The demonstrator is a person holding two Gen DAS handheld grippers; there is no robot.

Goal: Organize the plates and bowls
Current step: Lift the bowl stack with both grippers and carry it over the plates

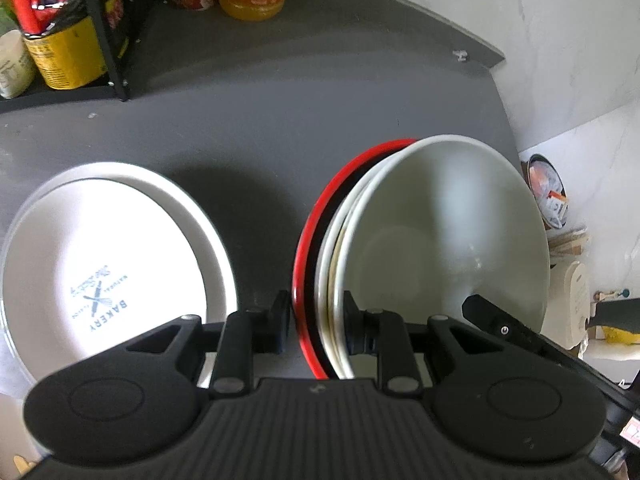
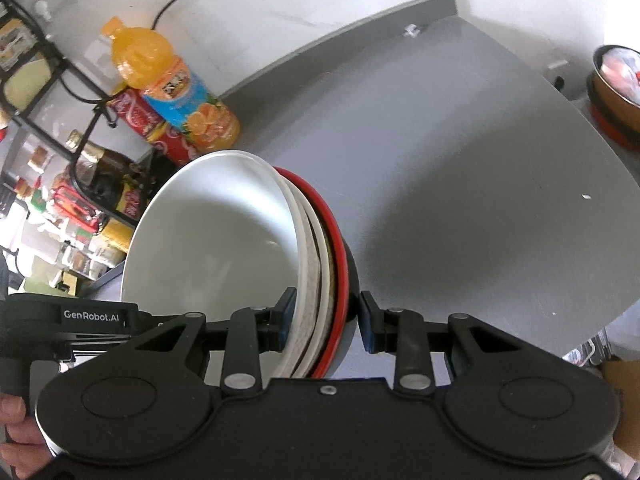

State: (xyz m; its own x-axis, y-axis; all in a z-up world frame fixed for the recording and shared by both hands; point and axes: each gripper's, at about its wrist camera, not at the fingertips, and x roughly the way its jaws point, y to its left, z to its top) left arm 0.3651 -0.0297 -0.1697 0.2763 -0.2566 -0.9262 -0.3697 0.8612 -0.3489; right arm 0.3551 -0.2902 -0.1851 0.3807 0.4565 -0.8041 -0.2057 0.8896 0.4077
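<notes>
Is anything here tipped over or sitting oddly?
Yes: the stacked bowls stand on edge instead of flat, with the left gripper and right gripper each straddling their rims. The plate lies flat on the table.

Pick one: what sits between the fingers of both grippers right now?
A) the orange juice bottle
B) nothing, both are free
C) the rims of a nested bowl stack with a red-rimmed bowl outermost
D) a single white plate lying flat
C: the left gripper and the right gripper each straddle the rims of the bowl stack, white bowls nested inside the red-rimmed bowl.
</notes>
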